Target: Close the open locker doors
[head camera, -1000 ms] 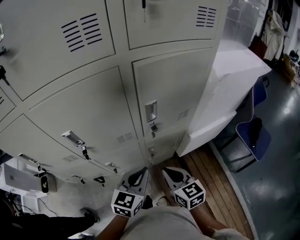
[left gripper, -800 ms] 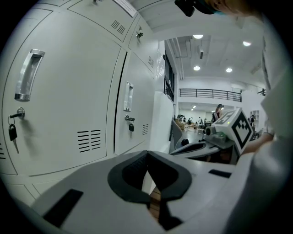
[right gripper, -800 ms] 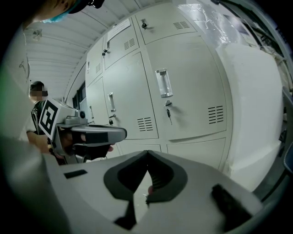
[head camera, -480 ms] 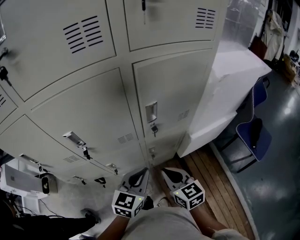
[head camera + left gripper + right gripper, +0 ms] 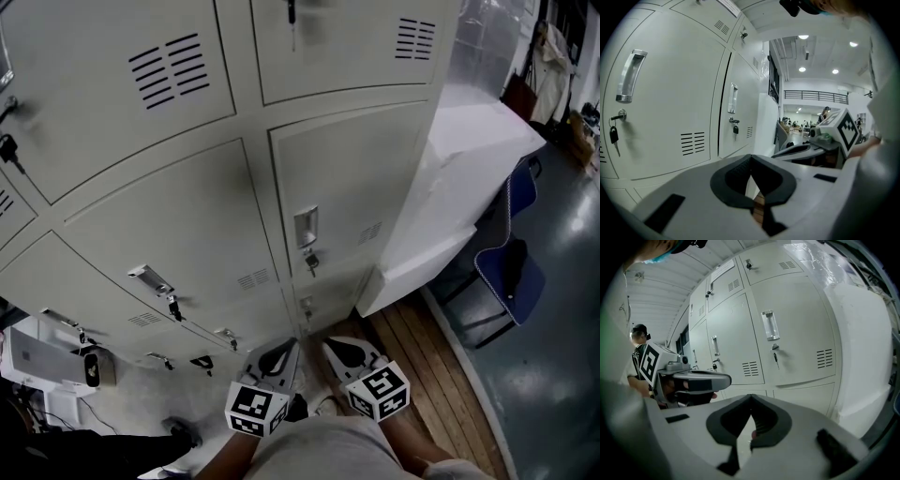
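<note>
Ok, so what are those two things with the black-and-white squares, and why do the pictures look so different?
A person stands before grey lockers, holding a pinching tool in each hand: the left gripper and the right gripper. The squared cubes are part of the tools. One picture comes from a camera on the person's head, looking down. The other two come from cameras riding on each tool, looking along its jaws. Both tools are pinched shut and hold nothing. Every locker door in view looks closed, keys hanging in some locks.

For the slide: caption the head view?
Left gripper and right gripper, both shut and empty, held low before grey lockers with keys hanging in their locks.
</note>
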`<state>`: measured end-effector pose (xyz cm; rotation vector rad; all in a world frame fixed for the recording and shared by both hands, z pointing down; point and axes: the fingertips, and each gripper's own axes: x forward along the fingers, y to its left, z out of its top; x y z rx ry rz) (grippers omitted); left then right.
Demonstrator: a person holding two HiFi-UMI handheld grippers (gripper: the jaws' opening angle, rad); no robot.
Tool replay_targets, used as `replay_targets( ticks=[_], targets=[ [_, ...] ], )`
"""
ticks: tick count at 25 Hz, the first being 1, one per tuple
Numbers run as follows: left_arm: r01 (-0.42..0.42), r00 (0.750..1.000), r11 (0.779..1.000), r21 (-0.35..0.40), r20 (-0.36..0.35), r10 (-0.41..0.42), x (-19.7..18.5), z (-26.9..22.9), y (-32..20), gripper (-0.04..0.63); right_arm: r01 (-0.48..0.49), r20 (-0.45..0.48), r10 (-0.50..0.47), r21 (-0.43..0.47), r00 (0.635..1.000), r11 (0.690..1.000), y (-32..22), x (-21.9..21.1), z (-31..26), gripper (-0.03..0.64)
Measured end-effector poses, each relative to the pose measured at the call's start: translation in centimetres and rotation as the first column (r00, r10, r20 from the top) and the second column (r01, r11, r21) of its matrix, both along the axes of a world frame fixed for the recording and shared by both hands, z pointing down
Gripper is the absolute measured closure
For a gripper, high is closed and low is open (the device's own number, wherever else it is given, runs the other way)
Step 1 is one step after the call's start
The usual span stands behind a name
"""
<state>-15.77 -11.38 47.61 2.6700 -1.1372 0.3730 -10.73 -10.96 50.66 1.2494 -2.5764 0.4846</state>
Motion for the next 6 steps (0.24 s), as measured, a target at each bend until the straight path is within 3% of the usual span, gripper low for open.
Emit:
replay_targets(
  ticks=[6],
  targets=[
    [0.004,1.0,1.0,0.0,0.001,-0.004,-0.08,0.03,-0.15,0.581,0.007,0.001,-0.007,0.0,1.0,1.0,-0.12,-0.14,-0.01,0.591]
  ],
)
